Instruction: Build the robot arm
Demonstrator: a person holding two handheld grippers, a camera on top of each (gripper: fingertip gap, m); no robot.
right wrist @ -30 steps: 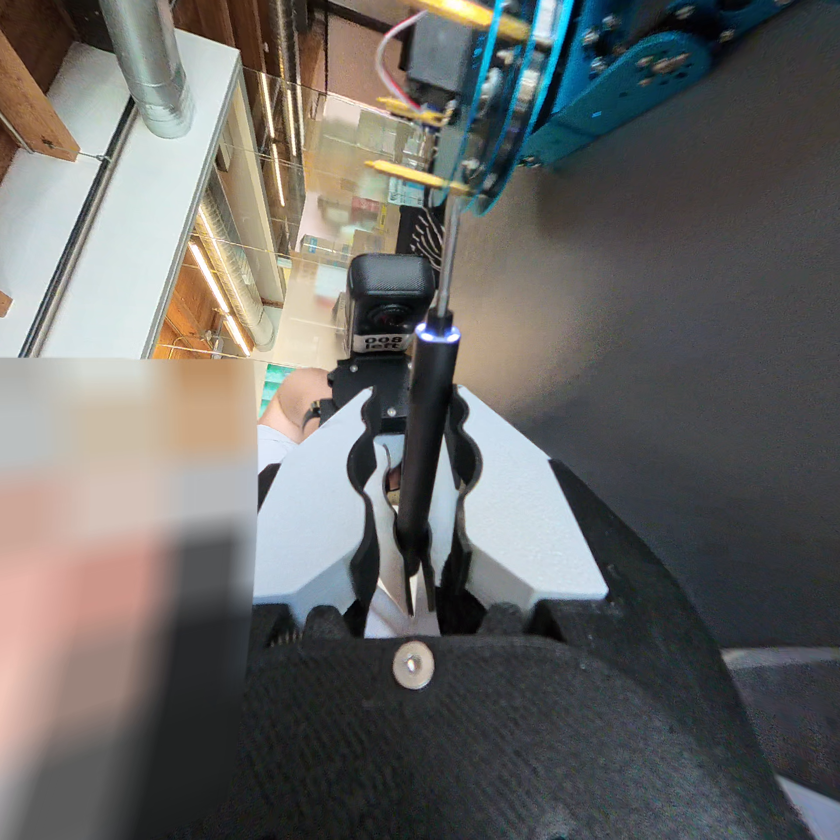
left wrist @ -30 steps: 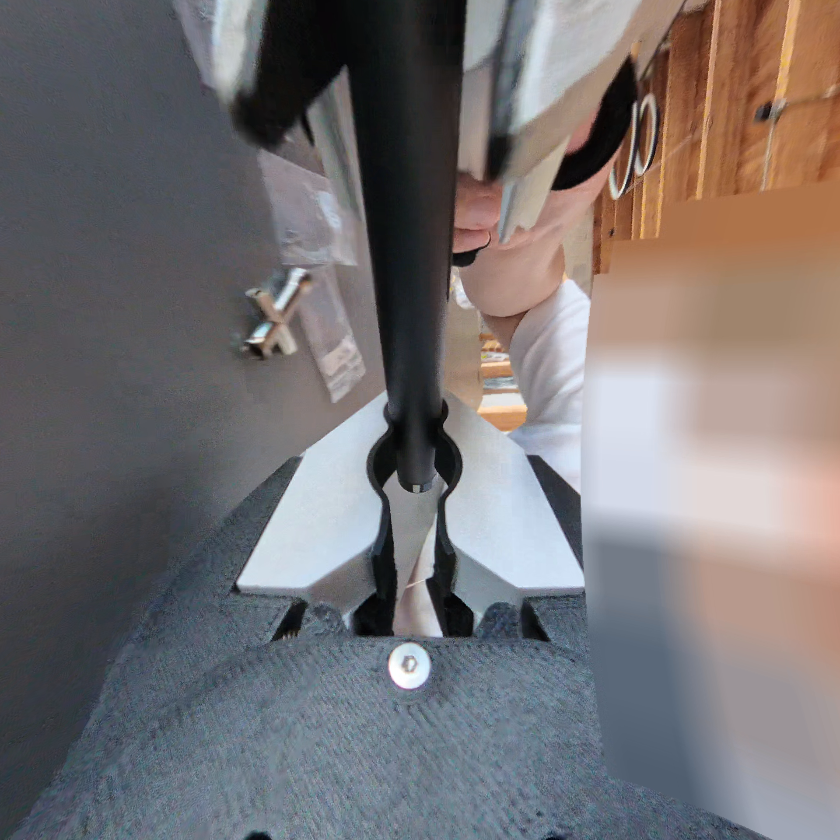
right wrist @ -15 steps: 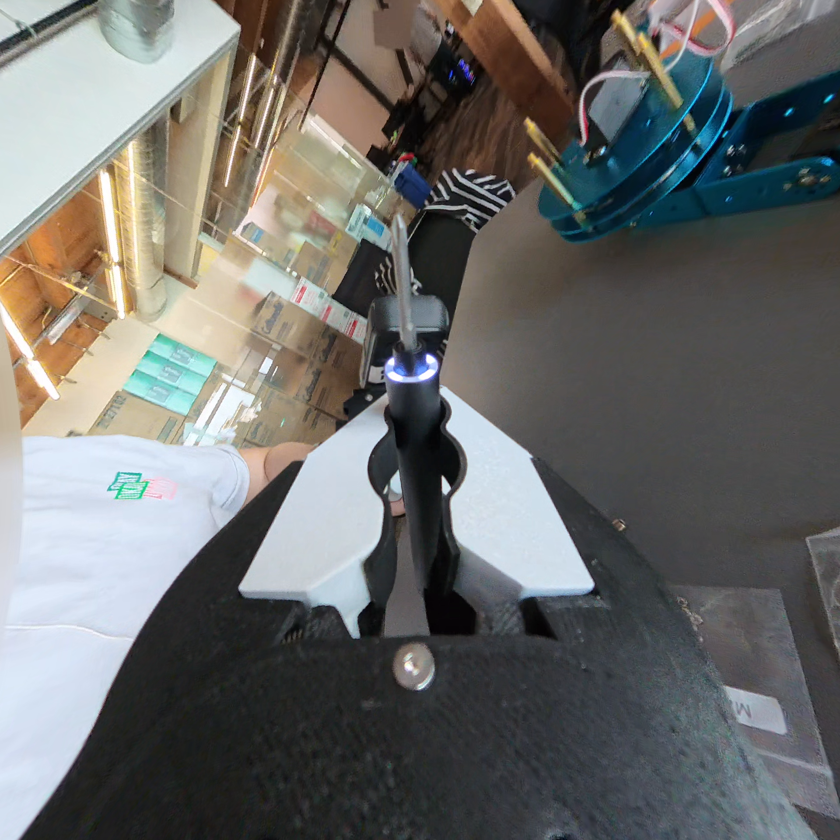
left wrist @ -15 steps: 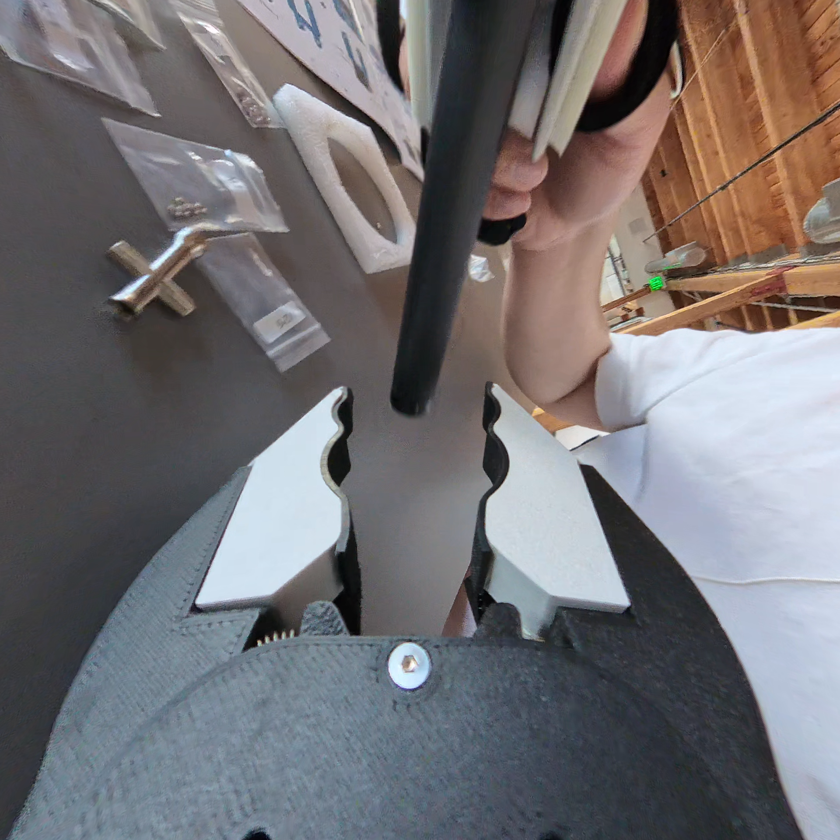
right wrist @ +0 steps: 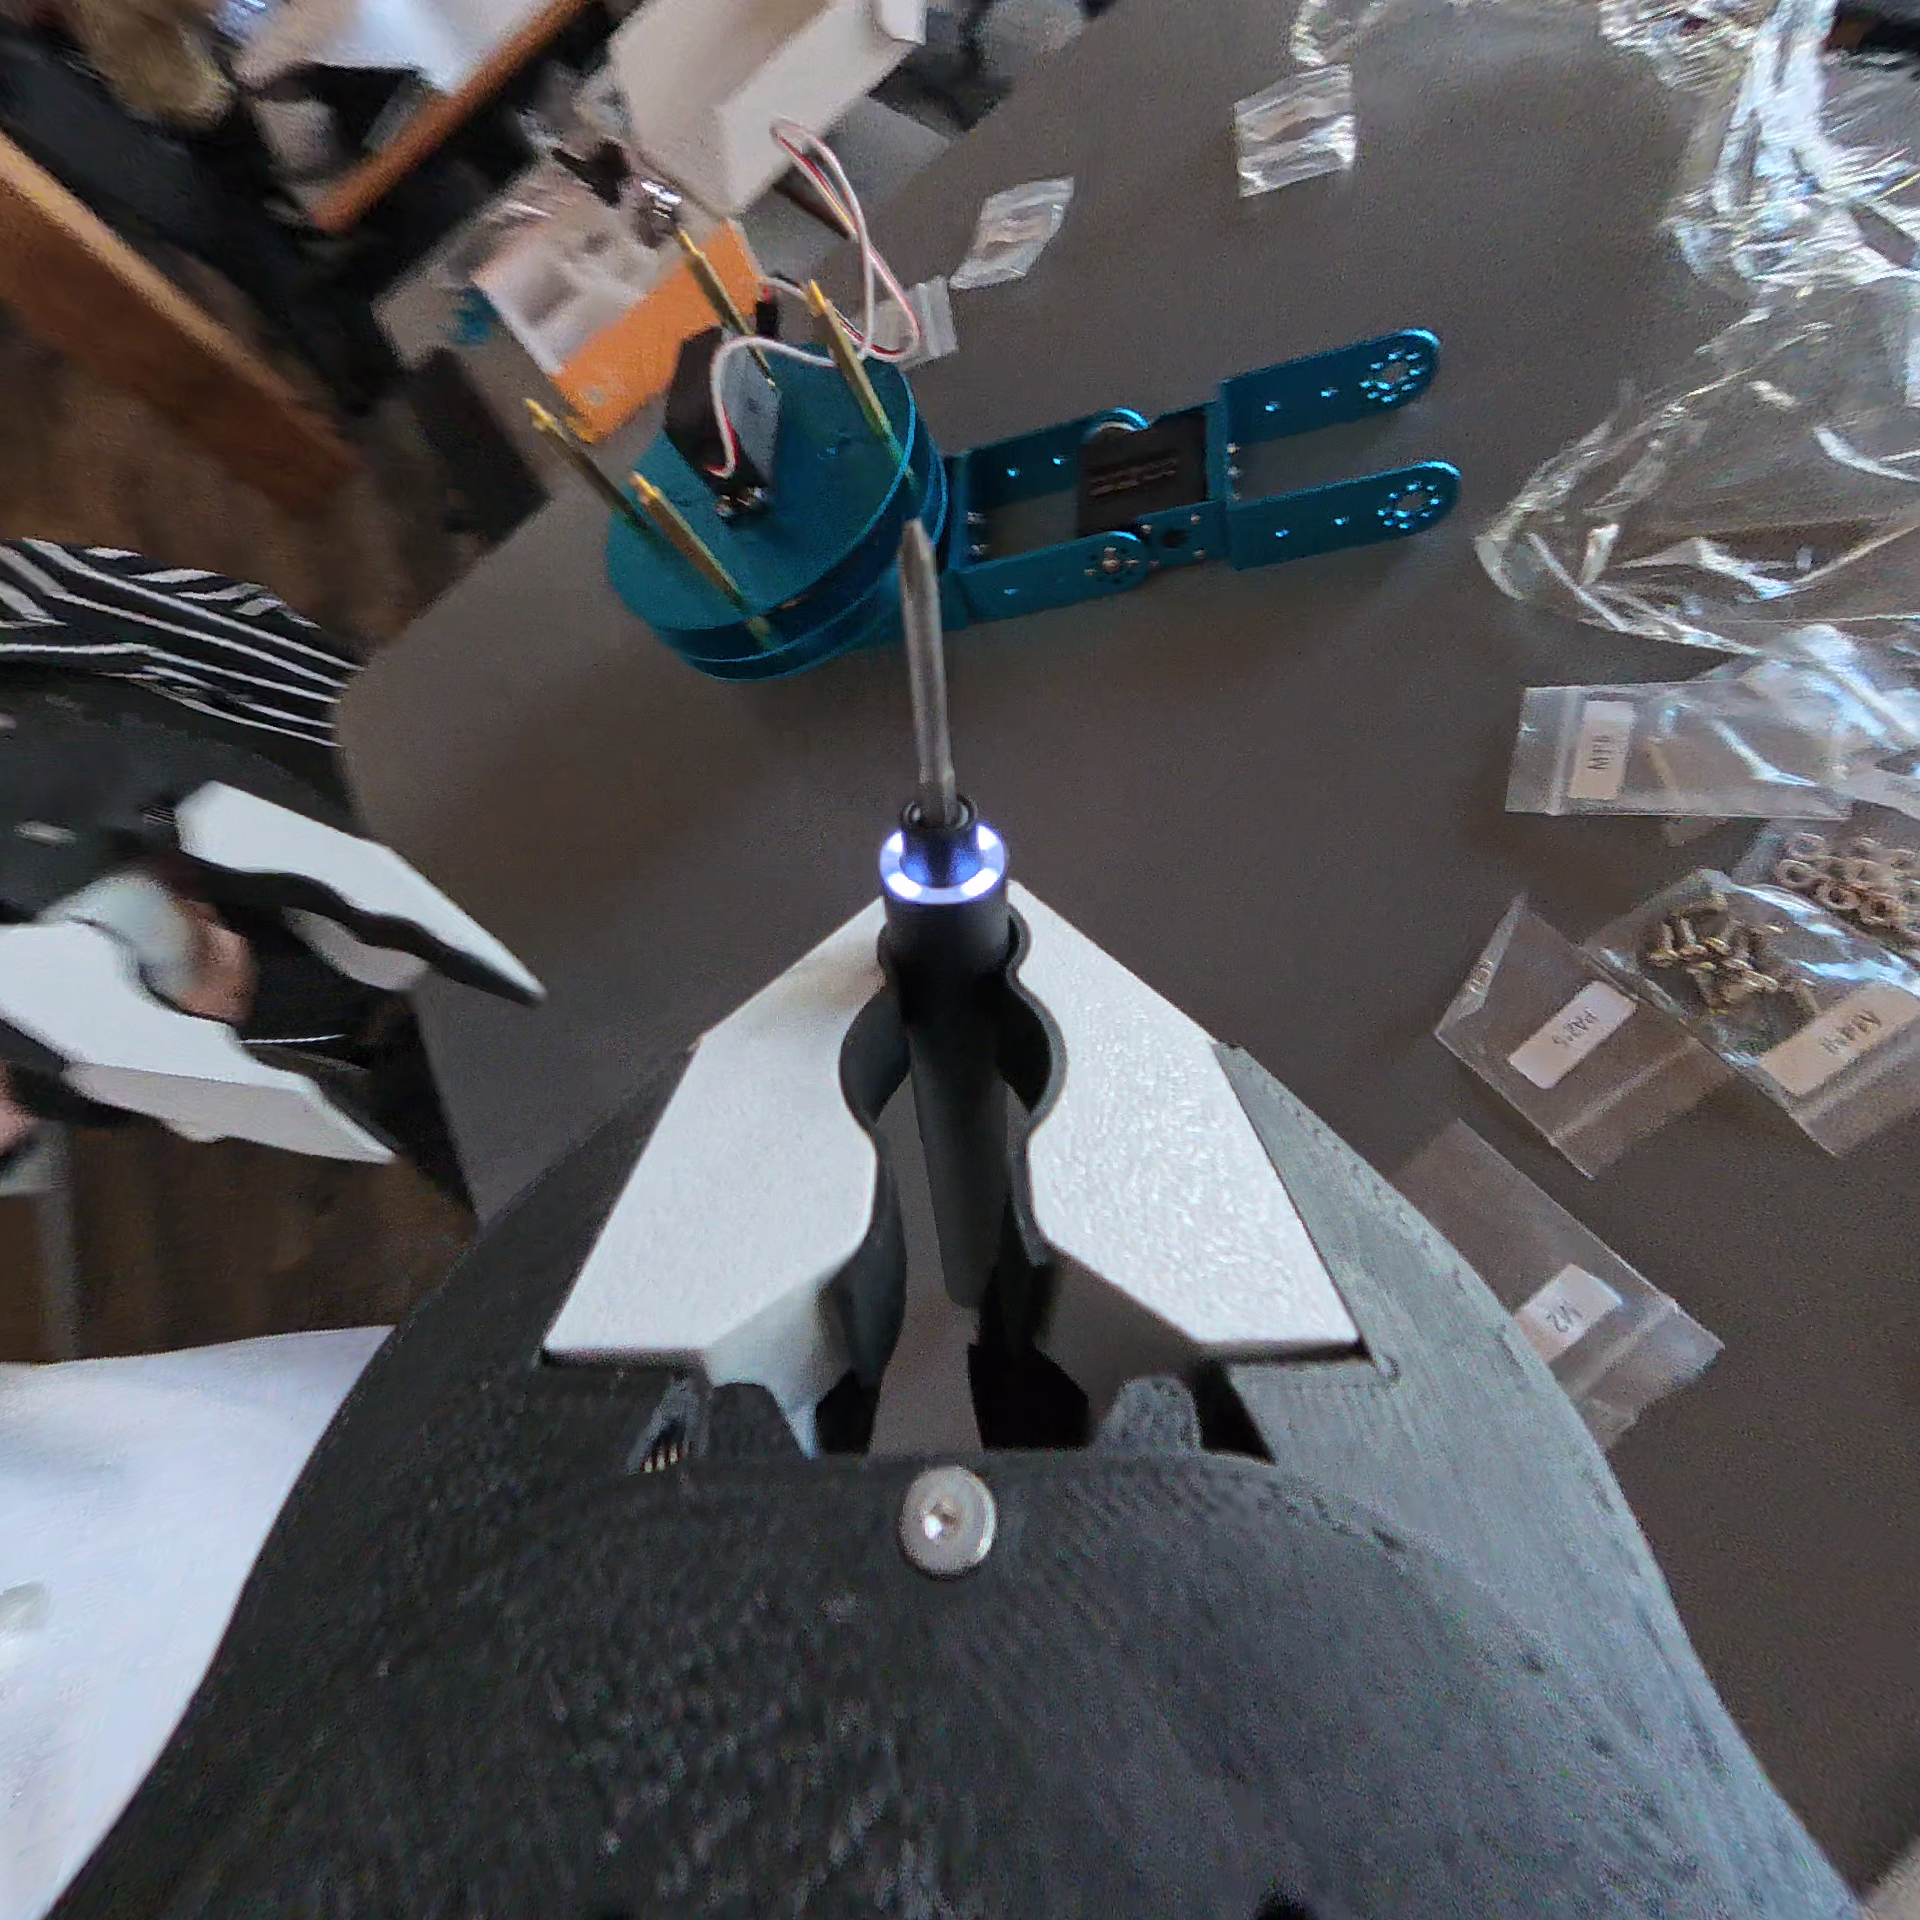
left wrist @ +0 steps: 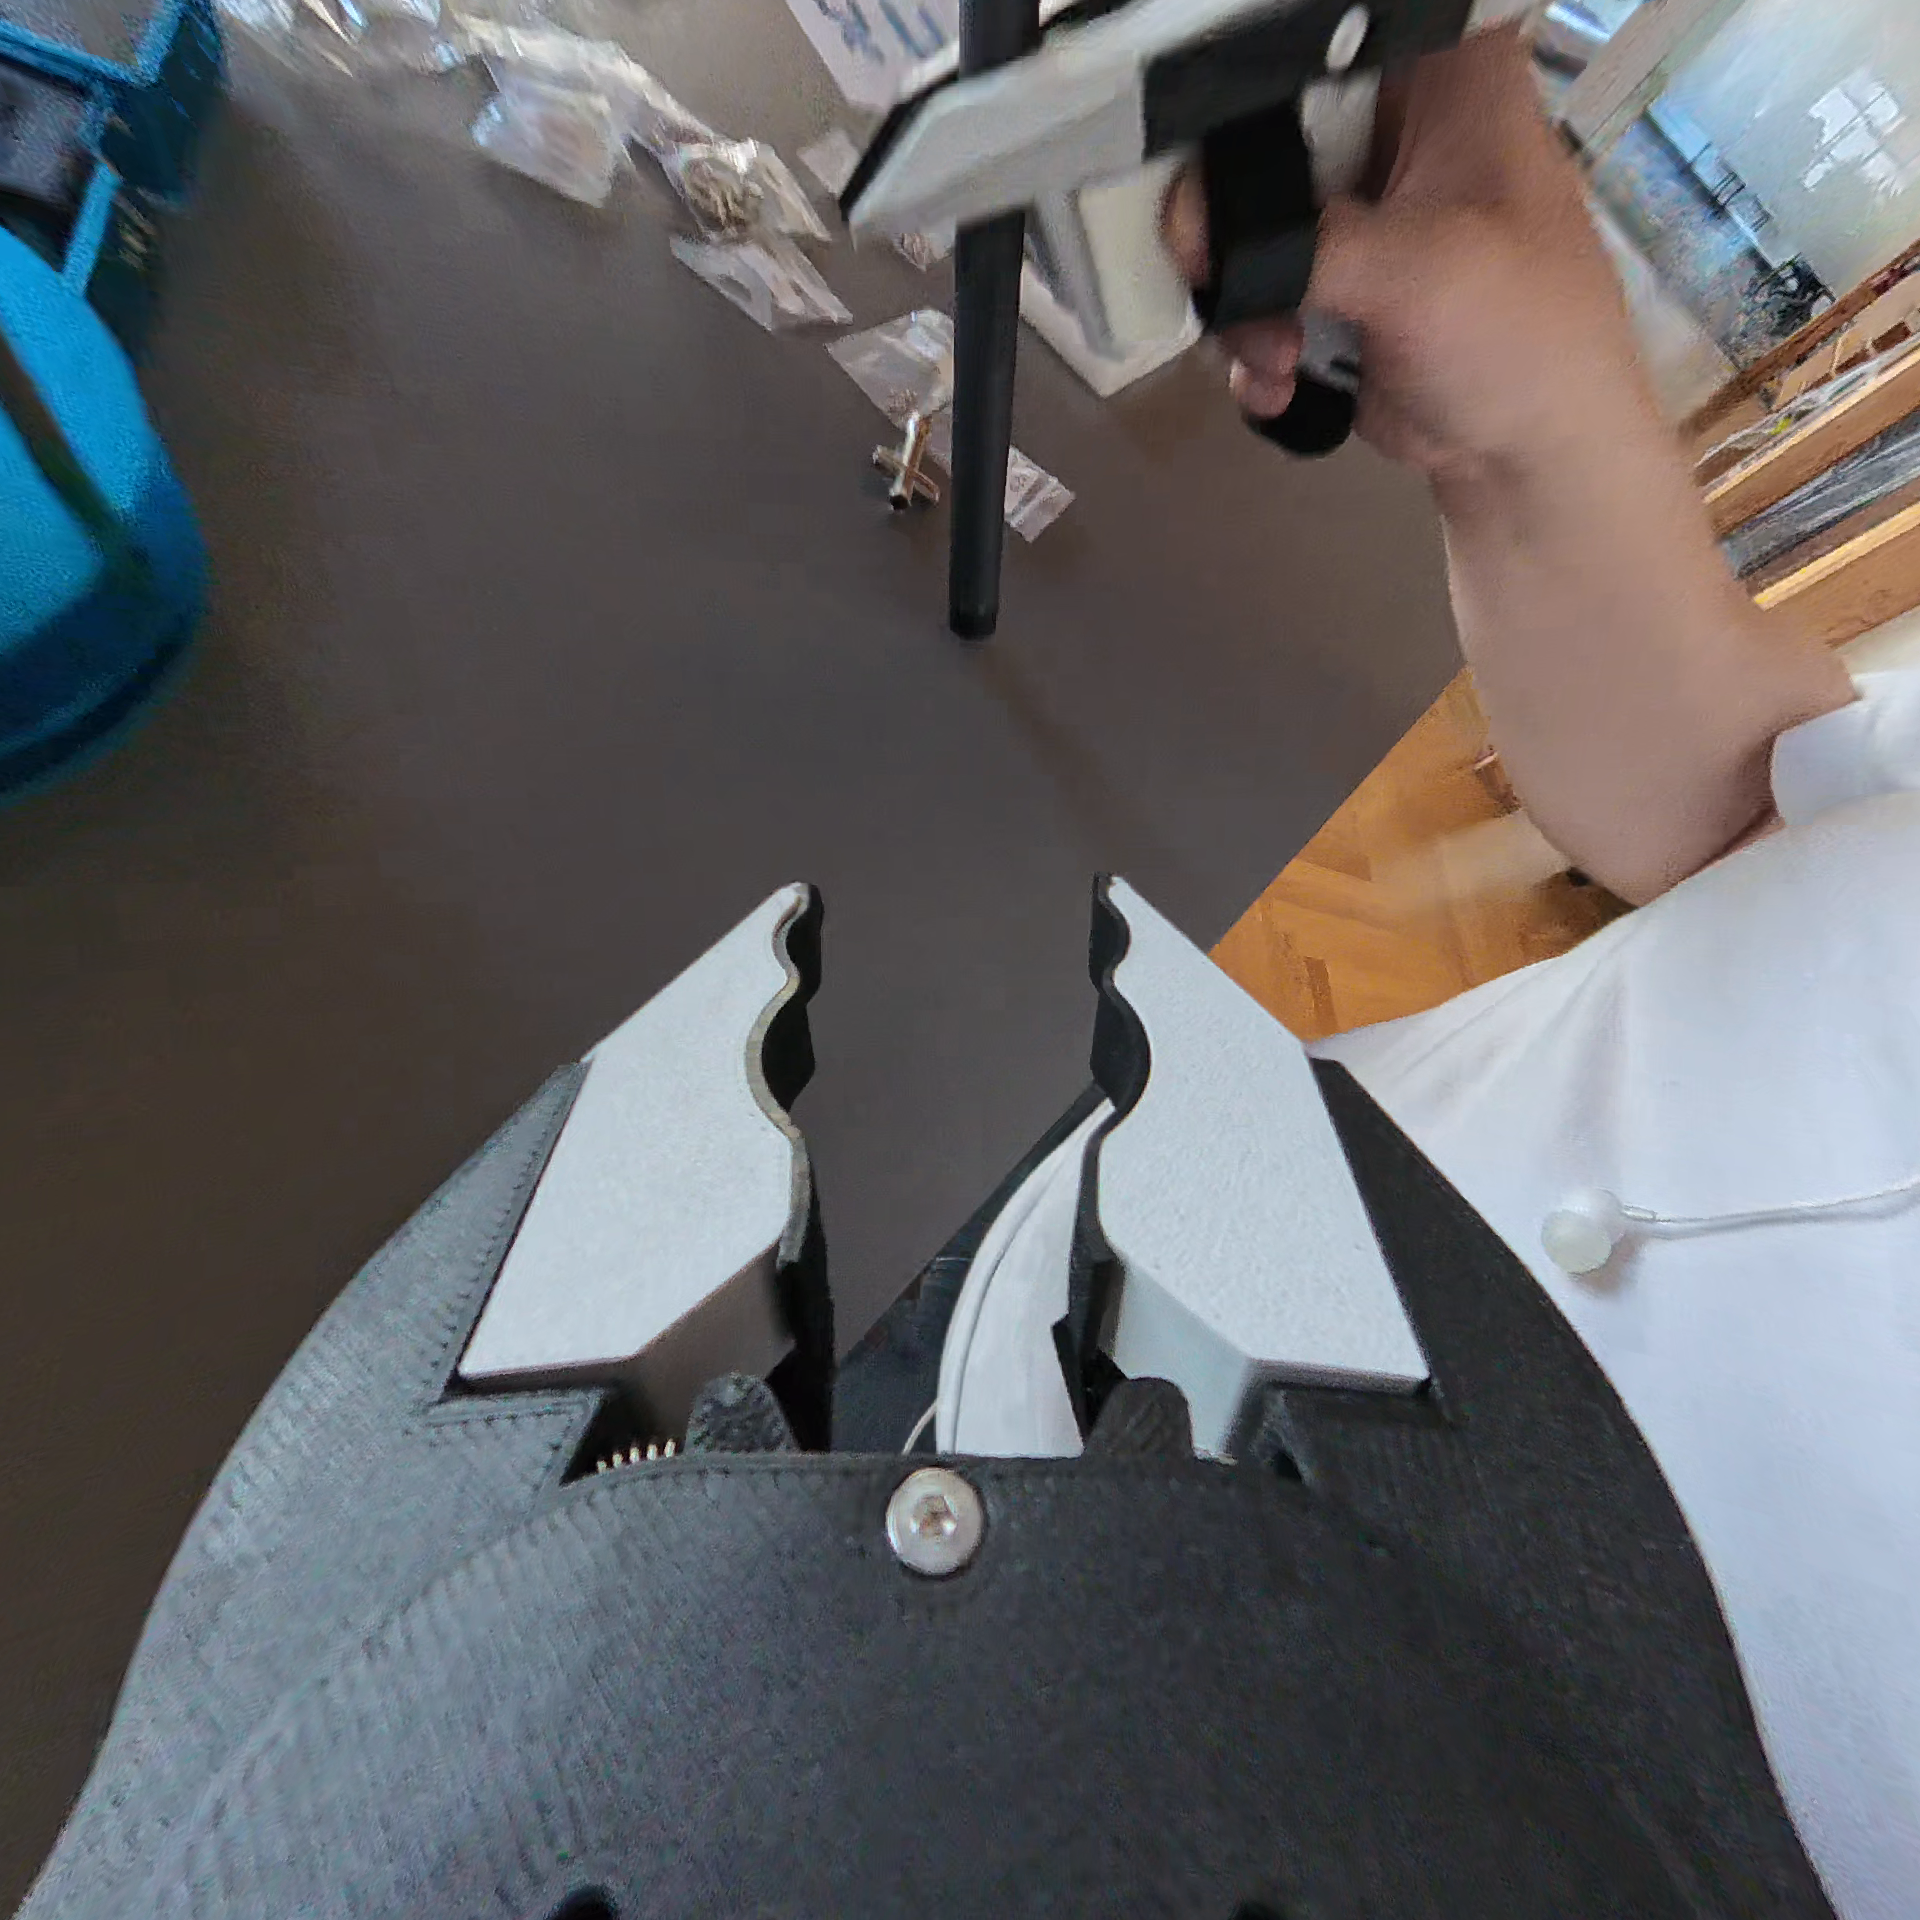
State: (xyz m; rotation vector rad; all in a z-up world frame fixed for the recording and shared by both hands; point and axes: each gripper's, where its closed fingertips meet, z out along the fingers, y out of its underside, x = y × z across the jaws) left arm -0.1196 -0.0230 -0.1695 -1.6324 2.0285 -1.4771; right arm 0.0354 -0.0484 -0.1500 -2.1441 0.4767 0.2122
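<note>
Black electric screwdriver [right wrist: 951, 1049] clamped in the right gripper [right wrist: 951, 935], both white fingers [right wrist: 748, 1174] closed on its barrel. Lit ring at the collar, steel bit [right wrist: 925, 665] pointing forward over the dark grey table [right wrist: 1247, 883] toward the blue servo assembly [right wrist: 790, 520], tip close to the round base but contact can't be confirmed. Assembly lies on the table: stacked blue discs with brass standoffs [right wrist: 686, 540], a servo with red/white wires, blue bracket arms [right wrist: 1320, 457] running out to the right.

Left gripper [left wrist: 956, 914] is spread wide, holding nothing, hovering over the table edge. From its camera the screwdriver body [left wrist: 982, 343] hangs above the table, top end cut off by the frame.

Containers: small clear zip bags [right wrist: 1745, 997] to the right of the right gripper, some with brass screws and nuts, each with a white label. One bag [right wrist: 1579, 1309] partly hidden behind the gripper body, contents unclear. Crumpled clear plastic [right wrist: 1766, 343] top right. Small metal cross wrench [left wrist: 909, 478] sits by more bags [left wrist: 748, 187], blurred. Background clutter beyond the table is too smeared to identify.
</note>
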